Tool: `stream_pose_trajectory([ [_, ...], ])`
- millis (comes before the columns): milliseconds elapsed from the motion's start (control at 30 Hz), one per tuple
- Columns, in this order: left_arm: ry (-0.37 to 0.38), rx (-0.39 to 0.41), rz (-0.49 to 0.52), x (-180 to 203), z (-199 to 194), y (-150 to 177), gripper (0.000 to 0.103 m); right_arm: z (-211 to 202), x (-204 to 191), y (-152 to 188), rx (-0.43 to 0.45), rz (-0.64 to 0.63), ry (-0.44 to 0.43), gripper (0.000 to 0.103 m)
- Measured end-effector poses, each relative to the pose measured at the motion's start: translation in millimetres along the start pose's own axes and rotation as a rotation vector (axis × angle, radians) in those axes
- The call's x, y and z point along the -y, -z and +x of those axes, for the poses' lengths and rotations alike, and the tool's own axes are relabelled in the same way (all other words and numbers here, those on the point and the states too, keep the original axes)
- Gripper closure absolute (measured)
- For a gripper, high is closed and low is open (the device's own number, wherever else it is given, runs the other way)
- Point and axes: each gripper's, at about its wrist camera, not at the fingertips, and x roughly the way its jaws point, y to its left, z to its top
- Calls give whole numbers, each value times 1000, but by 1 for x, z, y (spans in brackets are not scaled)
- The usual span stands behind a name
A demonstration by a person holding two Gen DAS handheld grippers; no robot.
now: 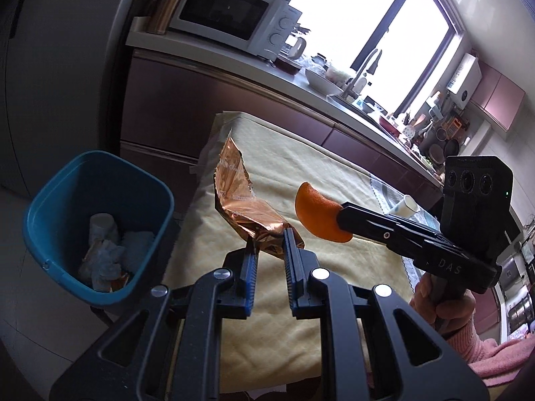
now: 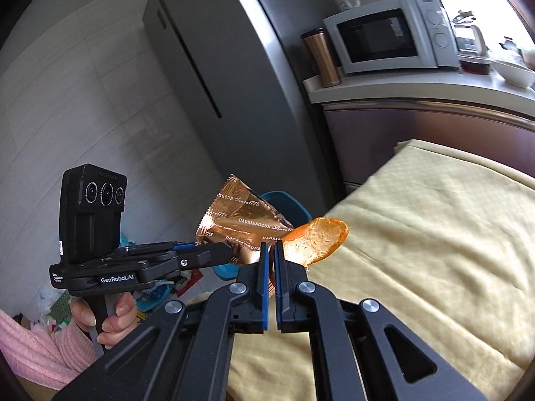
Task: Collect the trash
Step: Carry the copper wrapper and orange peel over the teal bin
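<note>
My left gripper (image 1: pixel 269 239) is shut on a crumpled copper foil wrapper (image 1: pixel 240 197) and holds it above the table's left end. The wrapper also shows in the right wrist view (image 2: pixel 240 220), held by the left gripper (image 2: pixel 230 250). My right gripper (image 2: pixel 271 249) is shut on an orange peel (image 2: pixel 317 239), held above the yellow cloth. In the left wrist view the peel (image 1: pixel 317 214) sticks out of the right gripper (image 1: pixel 341 212). A blue trash bin (image 1: pixel 100 227) with crumpled tissues stands on the floor, left of the table; its rim shows behind the wrapper (image 2: pixel 284 200).
A table with a yellow cloth (image 1: pixel 301 167) fills the middle. A small white cup (image 1: pixel 406 205) lies on it at the far right. Behind are a kitchen counter (image 1: pixel 301 83) with a microwave (image 1: pixel 230 13), a sink, and a tall grey fridge (image 2: pixel 217 67).
</note>
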Motion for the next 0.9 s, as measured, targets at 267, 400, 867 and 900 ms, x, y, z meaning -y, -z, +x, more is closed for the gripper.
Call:
stream_pose_trajectory([
  [267,-80,38,-47,-32,-14,-6,88,36,-23,-13,-41,-51,-53,101],
  [400,-119,42,-69,-48,-16,-7,88,56,-31,-20,-65,-69,-73,101],
  [867,-233,19,-136,-94,-7,-8,88,124,-46,-26,-181,-105,-80,101],
  [900,-240,17,-138,-96,-6,-8,88,128,-46,-27,-189,-103,-78,101],
])
